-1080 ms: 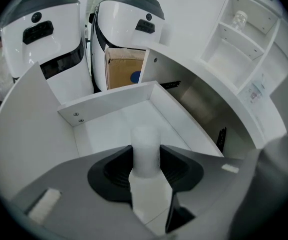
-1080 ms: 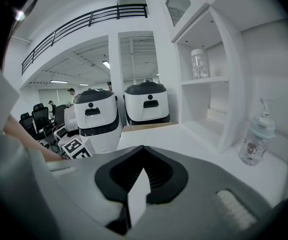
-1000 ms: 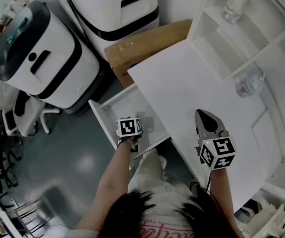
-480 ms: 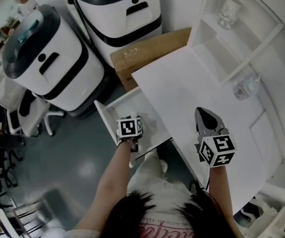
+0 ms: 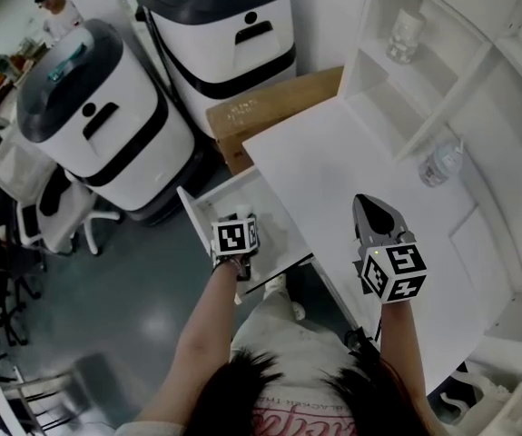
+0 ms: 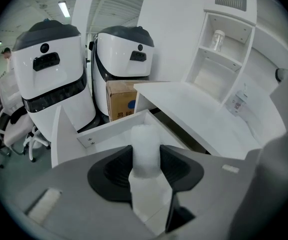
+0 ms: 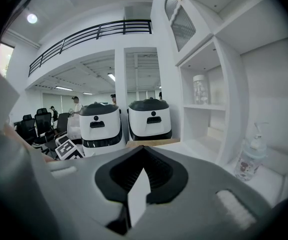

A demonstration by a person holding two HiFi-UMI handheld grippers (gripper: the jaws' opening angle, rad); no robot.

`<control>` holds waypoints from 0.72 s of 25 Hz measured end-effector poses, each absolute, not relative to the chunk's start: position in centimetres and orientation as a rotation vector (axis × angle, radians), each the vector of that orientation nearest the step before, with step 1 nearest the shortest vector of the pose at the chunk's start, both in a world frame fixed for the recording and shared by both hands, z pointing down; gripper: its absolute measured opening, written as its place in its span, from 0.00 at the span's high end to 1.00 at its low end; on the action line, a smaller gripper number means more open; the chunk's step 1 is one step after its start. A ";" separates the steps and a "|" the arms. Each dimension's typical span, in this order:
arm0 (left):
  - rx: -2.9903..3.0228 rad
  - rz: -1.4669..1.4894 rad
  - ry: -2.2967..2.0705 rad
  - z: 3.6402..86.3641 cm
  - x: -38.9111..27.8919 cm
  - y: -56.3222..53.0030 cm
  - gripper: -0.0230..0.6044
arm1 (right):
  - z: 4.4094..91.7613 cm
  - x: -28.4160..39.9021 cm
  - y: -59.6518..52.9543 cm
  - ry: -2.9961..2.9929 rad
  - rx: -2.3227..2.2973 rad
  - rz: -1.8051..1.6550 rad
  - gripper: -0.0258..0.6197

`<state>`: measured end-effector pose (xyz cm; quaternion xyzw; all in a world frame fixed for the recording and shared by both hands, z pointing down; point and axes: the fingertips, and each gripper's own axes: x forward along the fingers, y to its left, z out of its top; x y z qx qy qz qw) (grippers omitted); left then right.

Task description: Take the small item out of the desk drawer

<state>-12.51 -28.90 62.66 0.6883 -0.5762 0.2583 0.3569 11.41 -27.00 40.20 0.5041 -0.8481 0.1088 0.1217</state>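
Observation:
The white desk (image 5: 333, 162) has its drawer (image 5: 208, 209) pulled open at the left side. My left gripper (image 5: 236, 242) hovers over the drawer's front part, its marker cube hiding the jaws in the head view. In the left gripper view, the left gripper (image 6: 146, 159) is shut on a small white item (image 6: 146, 146) that stands upright between the pads, with the drawer (image 6: 108, 131) lying beyond. My right gripper (image 5: 375, 222) rests above the desk top. In its own view the right gripper (image 7: 139, 191) is shut, with nothing in it.
Two large white-and-black machines (image 5: 88, 121) (image 5: 226, 25) stand beside the desk, with a cardboard box (image 5: 274, 107) against its far edge. A clear bottle (image 5: 440, 162) stands on the desk's right, a jar (image 5: 406, 33) on the shelf. Office chairs (image 5: 47, 212) are at left.
The head view has tilted a little, so the scene sits lower and more of the far room shows. Both grippers keep about the same places.

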 end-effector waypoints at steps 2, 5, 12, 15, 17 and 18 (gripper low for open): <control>1.788 0.641 -1.501 61.7 -12.5 -28.7 0.67 | 39.5 11.4 -26.8 -2.490 1.470 0.297 0.96; 1.808 0.604 -1.528 60.2 -12.6 -28.4 0.67 | 38.6 11.3 -26.4 -2.512 1.467 0.273 0.96; 1.882 0.557 -1.606 56.3 -13.0 -27.6 0.67 | 36.4 10.9 -25.1 -2.566 1.468 0.217 0.96; 1.926 0.549 -1.630 54.7 -13.0 -27.3 0.67 | 35.5 10.6 -24.3 -2.584 1.473 0.190 0.96; 1.947 0.543 -1.642 53.8 -13.1 -27.2 0.67 | 35.0 10.4 -24.0 -2.594 1.476 0.171 0.96; 1.958 0.539 -1.650 53.2 -13.2 -27.2 0.67 | 34.7 10.4 -23.8 -2.598 1.480 0.164 0.96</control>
